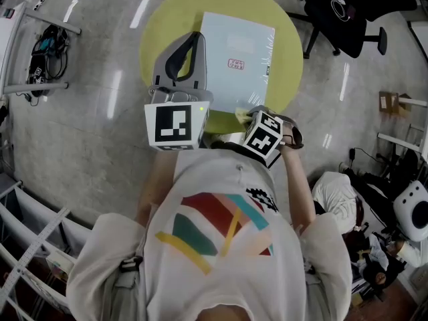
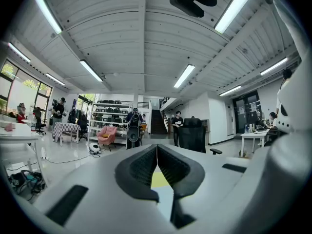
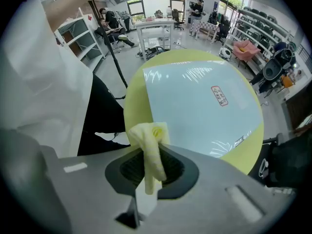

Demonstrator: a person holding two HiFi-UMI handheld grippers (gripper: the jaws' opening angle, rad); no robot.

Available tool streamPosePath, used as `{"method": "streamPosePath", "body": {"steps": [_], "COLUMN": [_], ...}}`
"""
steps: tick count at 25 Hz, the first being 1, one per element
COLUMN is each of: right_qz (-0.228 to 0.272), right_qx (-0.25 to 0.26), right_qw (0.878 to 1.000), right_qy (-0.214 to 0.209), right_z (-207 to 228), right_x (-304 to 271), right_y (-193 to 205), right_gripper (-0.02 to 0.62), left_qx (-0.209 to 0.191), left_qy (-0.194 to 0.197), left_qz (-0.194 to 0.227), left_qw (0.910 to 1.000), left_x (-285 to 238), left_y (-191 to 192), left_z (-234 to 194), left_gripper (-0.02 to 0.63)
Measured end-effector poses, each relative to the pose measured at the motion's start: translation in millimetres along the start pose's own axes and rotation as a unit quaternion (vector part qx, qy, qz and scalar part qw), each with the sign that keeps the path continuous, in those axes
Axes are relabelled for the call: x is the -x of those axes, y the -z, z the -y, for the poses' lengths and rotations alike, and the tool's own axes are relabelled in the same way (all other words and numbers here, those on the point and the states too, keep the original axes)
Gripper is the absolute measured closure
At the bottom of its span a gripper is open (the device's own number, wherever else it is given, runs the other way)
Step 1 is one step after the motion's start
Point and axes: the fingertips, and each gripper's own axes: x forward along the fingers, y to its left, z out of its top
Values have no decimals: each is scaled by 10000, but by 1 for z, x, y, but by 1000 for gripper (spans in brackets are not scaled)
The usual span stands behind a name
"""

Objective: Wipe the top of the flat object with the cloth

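A pale blue flat box wrapped in shiny film lies on a round yellow table; it also fills the middle of the right gripper view. My right gripper is shut on a yellow cloth, held over the table's near edge just short of the box. In the head view the cloth shows at the box's near corner beside the right gripper. My left gripper hovers by the box's left edge, pointing out at the room, its jaws pressed together with nothing between them.
A black office chair stands right of the table. Cables and a white frame lie at the left, boxes and bags at the right. Shelves, desks and people fill the room beyond the left gripper.
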Motion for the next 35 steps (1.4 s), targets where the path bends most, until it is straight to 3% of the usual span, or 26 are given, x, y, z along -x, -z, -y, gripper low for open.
{"method": "streamPosePath", "body": {"steps": [5,10,16,23,26,30,35], "right_qz": [11,460,1041,1162,1156,737,439], "right_qx": [110,22,147,630,703,593,544], "right_qw": [9999,9973,9821,9640,9621,9675,9748], "right_qy": [24,574,1563,2308,2367,2345,2120], "right_z": [1,24,98,189,222,268,285], "right_x": [1,37,106,138,124,75,35], "right_y": [1,-15,-56,-112,-132,-139,-145], "right_gripper": [568,568,568,568,568,568,568], "left_qx": [-10,-50,-54,-93,-183,-253,-152], "left_qy": [-19,-63,-88,27,-37,-300,-453], "left_qz": [-1,36,36,5,-74,-303,-423], "left_qw": [10000,10000,9999,10000,9998,9988,9980], "left_x": [1,3,3,8,10,13,20], "left_y": [1,-4,-3,-3,3,17,24], "left_z": [0,-4,-5,-7,-13,-29,-46], "left_gripper": [591,591,591,591,591,591,591]}}
